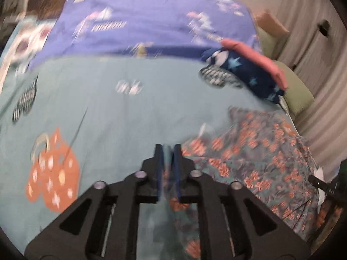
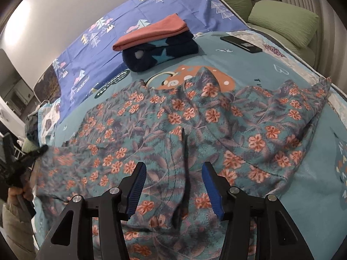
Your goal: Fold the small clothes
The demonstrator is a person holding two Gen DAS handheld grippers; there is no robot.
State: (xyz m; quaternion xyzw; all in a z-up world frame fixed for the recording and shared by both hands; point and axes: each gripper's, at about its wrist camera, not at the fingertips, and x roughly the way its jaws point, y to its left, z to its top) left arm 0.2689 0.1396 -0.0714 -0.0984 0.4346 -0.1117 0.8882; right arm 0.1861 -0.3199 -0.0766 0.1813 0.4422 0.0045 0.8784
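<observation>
Partly done, as far as can be judged: two garments already sit folded in a stack on the bed (image 2: 238, 69), while a third lies unfolded across it.

From the right wrist view, the folded stack is at about 12 o'clock, well beyond the open garment. A pink folded piece (image 2: 151, 35) rests on top of a dark blue folded piece with stars (image 2: 160, 55). A black phone (image 2: 240, 44) lies at about 1 o'clock, apart from the stack.

The floral garment (image 2: 195, 125), teal with orange flowers, spreads wide over the teal bed cover, wrinkled and not yet folded. It fills the middle of the view from 9 o'clock to 3 o'clock.

The right hand-held gripper (image 2: 176, 184) hovers over the near part of the floral garment with its jaws spread wide and nothing between them.

The left hand-held gripper (image 1: 168, 169) has its jaws drawn close together with cloth pinched between them. It appears to be the left edge of the floral garment (image 1: 260, 162), though this view is blurred. In the right wrist view the same gripper shows at 9 o'clock, at the garment's left end.

Left to do, by this reading: take hold with the right side, fold the floral garment, and add it to the stack. A crumpled pale item (image 2: 48, 121) at 9 o'clock may be more clothing, but it is too unclear to tell.
</observation>
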